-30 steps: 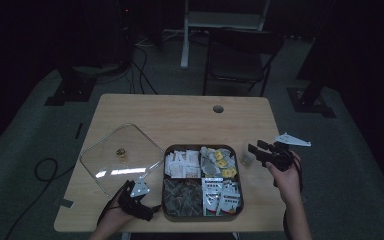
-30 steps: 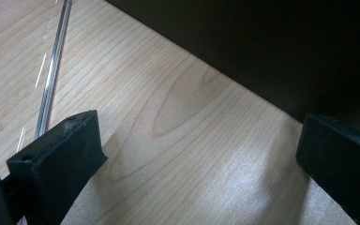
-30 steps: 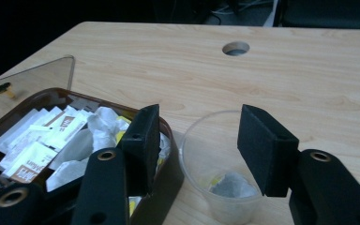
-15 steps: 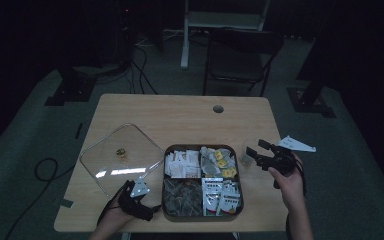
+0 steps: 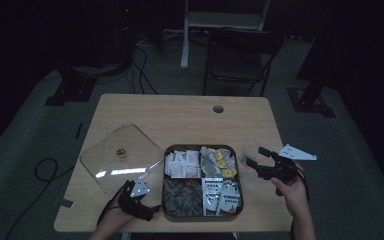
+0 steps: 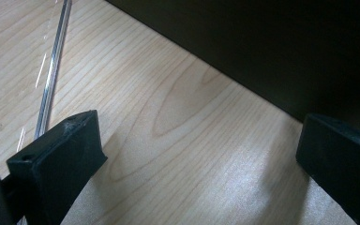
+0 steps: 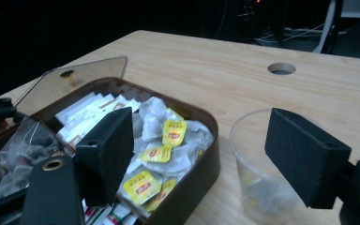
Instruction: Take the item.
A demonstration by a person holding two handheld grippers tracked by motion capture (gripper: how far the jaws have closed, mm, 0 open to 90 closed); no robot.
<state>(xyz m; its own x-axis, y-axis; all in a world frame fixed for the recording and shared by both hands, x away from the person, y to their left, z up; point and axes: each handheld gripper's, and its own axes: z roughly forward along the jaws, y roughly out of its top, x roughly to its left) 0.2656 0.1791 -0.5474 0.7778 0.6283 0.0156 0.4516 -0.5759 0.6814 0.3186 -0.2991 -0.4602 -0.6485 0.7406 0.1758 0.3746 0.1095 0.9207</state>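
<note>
Both grippers gape, holding nothing — the right gripper, jaws just opening, hangs by the cup and could tip it, while the left gripper rests on the table.

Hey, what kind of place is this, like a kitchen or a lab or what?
Most likely a lab or recording studio, not a kitchen. A lone wooden desk stands in a dark room on grey carpet, with loose cables on the floor, an empty folding chair behind it, and stand bases at the sides.
</note>
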